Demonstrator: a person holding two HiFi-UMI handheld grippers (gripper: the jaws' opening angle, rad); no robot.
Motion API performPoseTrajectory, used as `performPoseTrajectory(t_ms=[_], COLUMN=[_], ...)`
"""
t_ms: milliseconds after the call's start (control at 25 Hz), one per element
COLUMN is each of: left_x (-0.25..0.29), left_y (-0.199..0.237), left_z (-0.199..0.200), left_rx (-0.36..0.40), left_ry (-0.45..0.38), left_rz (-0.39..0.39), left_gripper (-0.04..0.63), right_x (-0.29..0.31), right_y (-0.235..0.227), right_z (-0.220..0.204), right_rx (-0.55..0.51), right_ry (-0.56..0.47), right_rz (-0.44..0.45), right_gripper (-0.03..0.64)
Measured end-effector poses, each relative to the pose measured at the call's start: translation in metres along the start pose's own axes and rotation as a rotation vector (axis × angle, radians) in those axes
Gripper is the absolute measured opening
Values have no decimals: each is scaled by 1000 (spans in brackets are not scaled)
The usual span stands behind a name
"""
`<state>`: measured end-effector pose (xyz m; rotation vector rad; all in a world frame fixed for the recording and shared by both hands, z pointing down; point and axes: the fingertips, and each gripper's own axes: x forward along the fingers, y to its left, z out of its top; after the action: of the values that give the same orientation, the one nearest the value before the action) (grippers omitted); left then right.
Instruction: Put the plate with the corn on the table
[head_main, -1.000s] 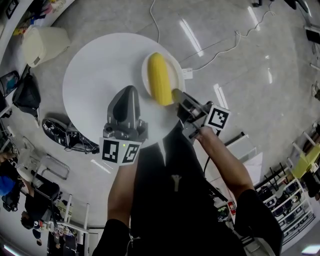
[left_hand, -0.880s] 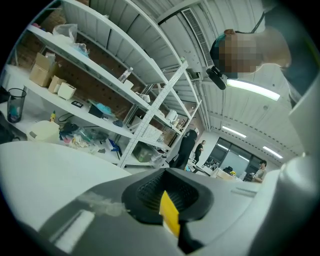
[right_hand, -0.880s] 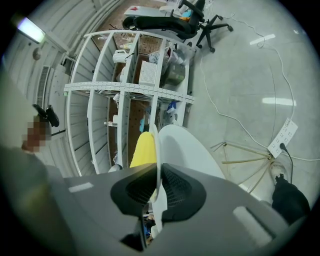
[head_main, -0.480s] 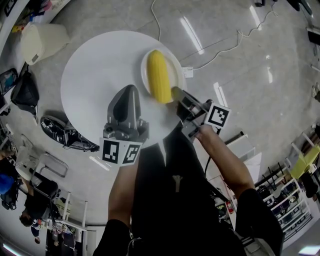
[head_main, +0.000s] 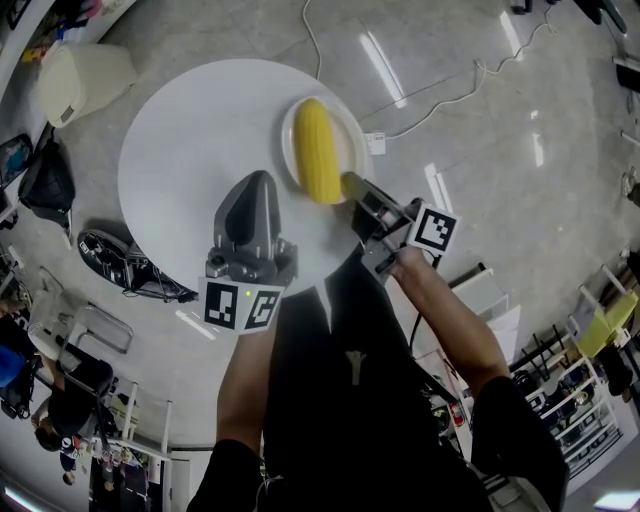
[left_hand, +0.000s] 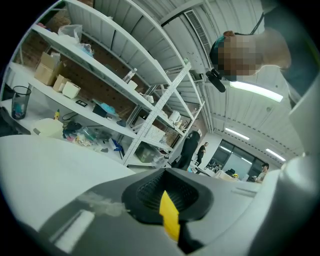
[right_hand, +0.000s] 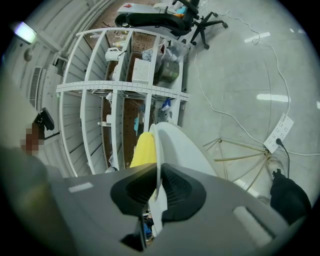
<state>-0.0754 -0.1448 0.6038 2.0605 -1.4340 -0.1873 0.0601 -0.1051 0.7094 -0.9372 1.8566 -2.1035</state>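
The plate (head_main: 351, 140) with the corn (head_main: 317, 150) is at the table's (head_main: 190, 150) right edge, barely shifted from a second ago. The right gripper (head_main: 352, 187) pinches its near rim in almost-closed jaws. The left gripper (head_main: 257, 182), jaws together and empty, hovers over the near edge. The plate looks placed or nearly so, with only the release remaining.
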Motion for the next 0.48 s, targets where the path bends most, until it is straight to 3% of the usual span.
performPoseTrajectory(t_ms=[480], left_x=[-4], left_y=[0], left_z=[-4], left_rx=[-16], left_ry=[-5], left_rz=[12], left_gripper=[2], right_x=[1], right_y=[-5], right_z=[0], right_rx=[-1], right_ry=[13], right_rz=[-35], right_gripper=[34])
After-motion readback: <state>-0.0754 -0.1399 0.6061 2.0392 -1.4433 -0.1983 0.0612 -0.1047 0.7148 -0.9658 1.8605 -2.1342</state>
